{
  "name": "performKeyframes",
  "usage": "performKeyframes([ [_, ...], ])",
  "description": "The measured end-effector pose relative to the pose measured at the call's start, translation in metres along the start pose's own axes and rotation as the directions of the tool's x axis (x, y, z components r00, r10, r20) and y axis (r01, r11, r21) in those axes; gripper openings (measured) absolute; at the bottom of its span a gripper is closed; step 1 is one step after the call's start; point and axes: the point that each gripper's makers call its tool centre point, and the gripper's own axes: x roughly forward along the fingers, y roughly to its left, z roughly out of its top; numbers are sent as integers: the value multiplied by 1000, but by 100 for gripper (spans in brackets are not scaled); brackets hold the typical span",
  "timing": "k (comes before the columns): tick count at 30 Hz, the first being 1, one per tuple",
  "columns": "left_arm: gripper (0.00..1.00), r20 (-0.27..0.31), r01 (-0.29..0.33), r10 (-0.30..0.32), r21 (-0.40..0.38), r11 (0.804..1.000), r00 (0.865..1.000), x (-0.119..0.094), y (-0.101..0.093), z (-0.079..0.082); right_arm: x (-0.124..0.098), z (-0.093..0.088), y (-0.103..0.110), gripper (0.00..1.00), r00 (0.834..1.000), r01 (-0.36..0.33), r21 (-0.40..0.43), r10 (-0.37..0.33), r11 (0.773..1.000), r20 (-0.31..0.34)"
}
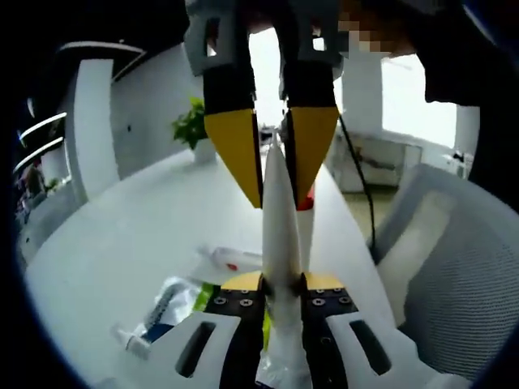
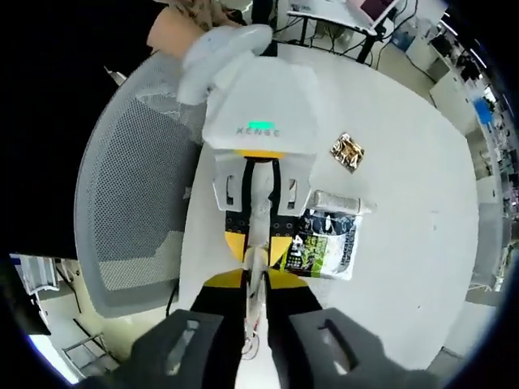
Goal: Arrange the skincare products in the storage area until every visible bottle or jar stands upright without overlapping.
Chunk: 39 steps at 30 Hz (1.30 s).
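Both sets of yellow-tipped fingers are clamped on the same white tube [image 1: 281,235]. The left gripper [image 1: 282,284] pinches its lower end from six o'clock in the left gripper view, and the right gripper [image 1: 276,154] bites the upper part from twelve o'clock. In the right gripper view the roles flip — the right gripper [image 2: 254,279] rises from six o'clock and the left gripper [image 2: 256,239] comes down from twelve, the tube [image 2: 255,271] a pale strip between them, held above the white table [image 2: 405,162].

The risk, as I judge it: two grips on one soft, slim tube can squeeze or twist it if the hands pull unevenly. Releasing either side carelessly could let it swing and drop flat rather than stand on its cap.

Around it, in the left gripper view, a second small tube [image 1: 231,259] lies flat at about seven o'clock, beside a crinkled clear bag [image 1: 174,296] and another small tube [image 1: 134,340]. In the right gripper view a green-and-black printed packet [image 2: 324,247] lies at about three o'clock, just beside the grippers, where it crowds the nearest landing spot. A small gold wrapper [image 2: 347,151] lies farther off, and a grey mesh chair [image 2: 138,203] stands at the table edge — nothing to snag there.
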Motion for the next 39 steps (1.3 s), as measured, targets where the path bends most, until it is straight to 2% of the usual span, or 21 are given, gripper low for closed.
performKeyframes([
  [6, 12, 5, 21, -21, 13, 1000, 1000, 5, -5, 2, 0, -4, 5, 8, 1000, -4, 15, 4, 1000, -24],
  [21, 13, -3, 32, -32, 47, 998, 999, 9, -9, 4, 2, -10, 9, 8, 1000, 1, 30, 0, 1000, -24],
  [31, 16, -3, 35, -35, 70, 997, 999, 9, -10, 3, 5, -7, 12, 10, 1000, 21, -20, -21, 1000, -2],
  [33, 16, -9, 34, -34, 62, 997, 999, 10, -9, 2, 4, -4, 3, 16, 998, 54, -38, -53, 998, 30],
  [34, 17, -18, 28, -27, 49, 998, 999, 11, -9, -1, 3, -7, 4, 21, 998, 53, -30, -52, 998, 22],
  [39, 20, -12, 20, -19, 30, 999, 1000, 9, -10, 0, 5, -9, 7, 30, 999, 46, -12, -46, 999, 27],
])
